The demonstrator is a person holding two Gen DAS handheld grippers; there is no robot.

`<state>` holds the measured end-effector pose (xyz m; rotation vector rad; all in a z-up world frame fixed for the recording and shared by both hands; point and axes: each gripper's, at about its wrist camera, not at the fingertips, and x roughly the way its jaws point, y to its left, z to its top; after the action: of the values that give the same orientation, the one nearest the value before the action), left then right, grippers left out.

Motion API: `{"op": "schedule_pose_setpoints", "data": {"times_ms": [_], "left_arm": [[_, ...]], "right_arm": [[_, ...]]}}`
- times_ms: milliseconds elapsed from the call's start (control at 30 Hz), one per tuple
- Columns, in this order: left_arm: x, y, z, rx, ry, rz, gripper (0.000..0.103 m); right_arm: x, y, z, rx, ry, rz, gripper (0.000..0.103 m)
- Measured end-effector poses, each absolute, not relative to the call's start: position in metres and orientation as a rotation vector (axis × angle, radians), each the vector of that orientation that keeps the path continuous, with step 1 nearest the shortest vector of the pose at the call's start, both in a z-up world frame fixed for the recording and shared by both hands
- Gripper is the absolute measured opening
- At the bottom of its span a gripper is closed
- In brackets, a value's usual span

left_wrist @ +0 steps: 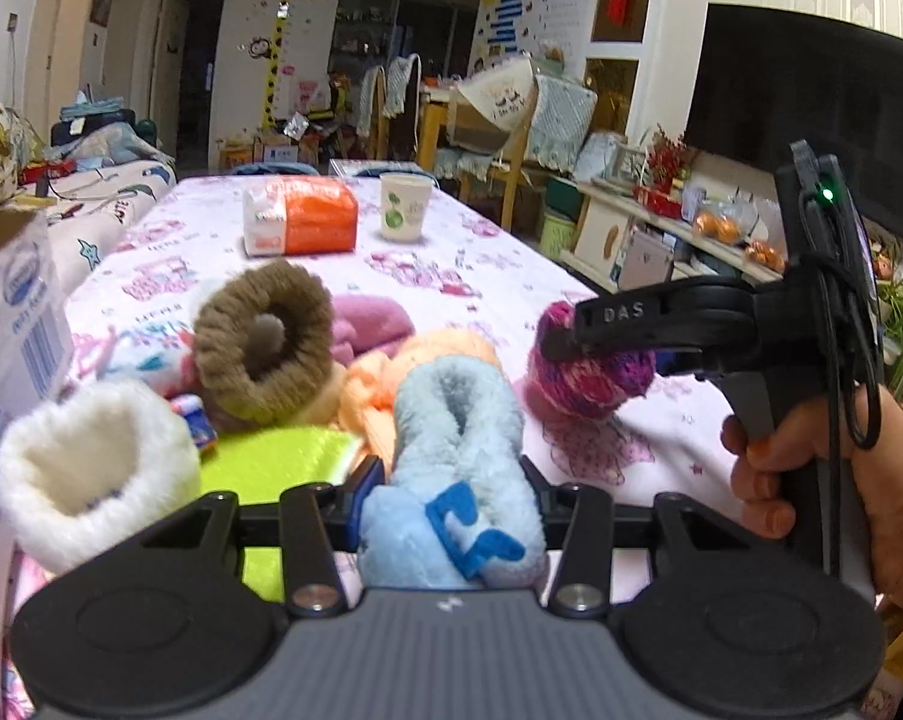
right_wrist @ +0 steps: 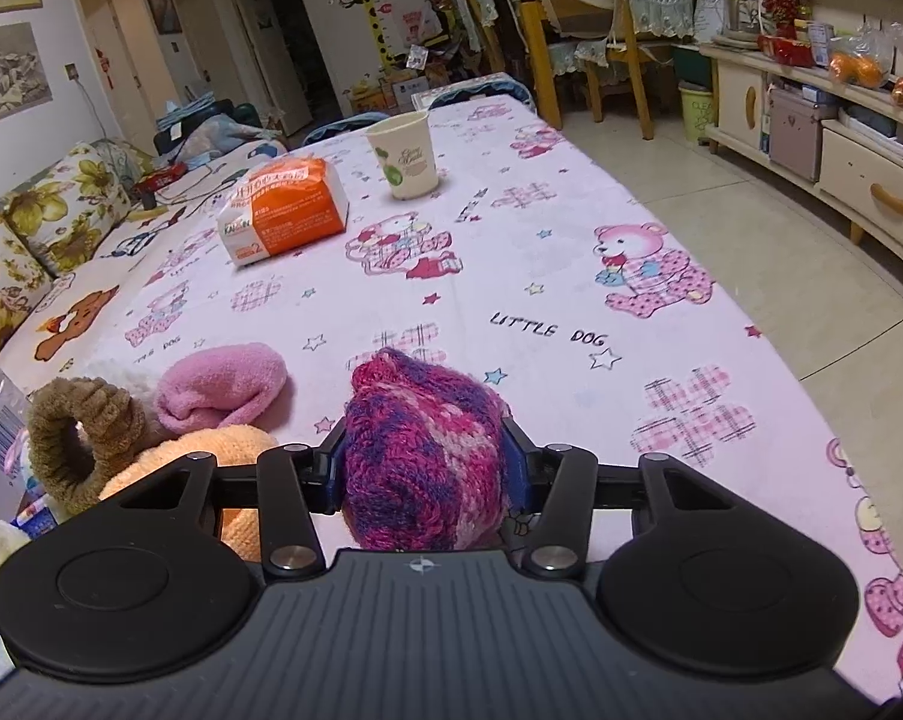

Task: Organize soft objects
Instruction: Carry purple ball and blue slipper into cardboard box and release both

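The left gripper (left_wrist: 454,483) was clamped on a fluffy light-blue sock (left_wrist: 460,468), its pads pressing both sides. The right gripper (right_wrist: 422,462) was closed on a pink-and-purple knitted item (right_wrist: 421,450), which sat on the table between its fingers.

Both worked over a table covered by a pale pink cloth (right_wrist: 571,276) printed with bears, stars and plaid flowers. Just left of the left gripper lay a white fleecy sock (left_wrist: 85,474) and a lime-green cloth (left_wrist: 271,462); ahead of it were a brown ribbed sock (left_wrist: 265,342), an orange knitted piece (left_wrist: 379,384) and a pink sock (left_wrist: 367,321). A printed carton (left_wrist: 7,360) stood at its far left. Well ahead of both grippers an orange-and-white packet (right_wrist: 286,207) and a paper cup (right_wrist: 404,153) stood near each other.

Beyond the table were a floral sofa (right_wrist: 25,240) to the left, wooden chairs (right_wrist: 619,48) ahead, a cream cabinet (right_wrist: 859,180) on a tiled floor to the right, and a giraffe height chart (left_wrist: 277,54) on the far wall.
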<state>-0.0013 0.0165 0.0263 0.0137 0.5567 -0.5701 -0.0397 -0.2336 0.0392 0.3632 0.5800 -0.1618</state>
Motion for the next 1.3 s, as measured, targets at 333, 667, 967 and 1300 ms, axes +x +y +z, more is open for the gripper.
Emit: {"op": "schedule_pose_setpoints", "data": {"times_ms": [333, 667, 967, 1300], "left_arm": [[-0.004, 0.034, 0.043, -0.01, 0.476, -0.538, 0.045], [-0.003, 0.058, 0.058, -0.053, 0.405, -0.476, 0.045], [-0.006, 0.084, 0.072, -0.103, 0.332, -0.393, 0.045], [-0.016, 0.129, 0.088, -0.175, 0.23, -0.234, 0.046]], "right_arm": [[-0.051, -0.227, 0.049, 0.377, 0.539, -0.141, 0.061], [-0.051, -0.209, 0.055, 0.399, 0.512, -0.078, 0.061], [-0.044, -0.181, 0.062, 0.4, 0.496, 0.004, 0.061], [-0.039, -0.133, 0.078, 0.352, 0.465, 0.126, 0.061]]}}
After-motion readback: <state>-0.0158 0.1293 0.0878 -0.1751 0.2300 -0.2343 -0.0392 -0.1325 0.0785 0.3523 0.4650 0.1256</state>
